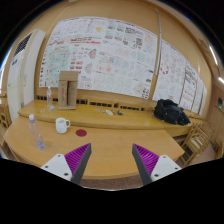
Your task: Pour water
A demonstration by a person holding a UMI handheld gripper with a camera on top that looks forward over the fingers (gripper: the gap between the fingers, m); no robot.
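Observation:
A clear plastic water bottle (35, 131) stands upright on the round wooden table (110, 150), far to the left of my fingers. A white mug (62, 125) stands just to its right, a little farther back. My gripper (111, 162) hovers over the table's near edge, open, with only bare tabletop between its purple pads (146, 158). Both the bottle and the mug lie well beyond and to the left of the left finger (72, 161).
A red coaster (82, 131) lies right of the mug. A cardboard box (68, 90) and a tall glass (50, 98) stand on a wooden counter behind. A black bag (172, 112) rests at the counter's right end. Posters cover the wall (110, 50).

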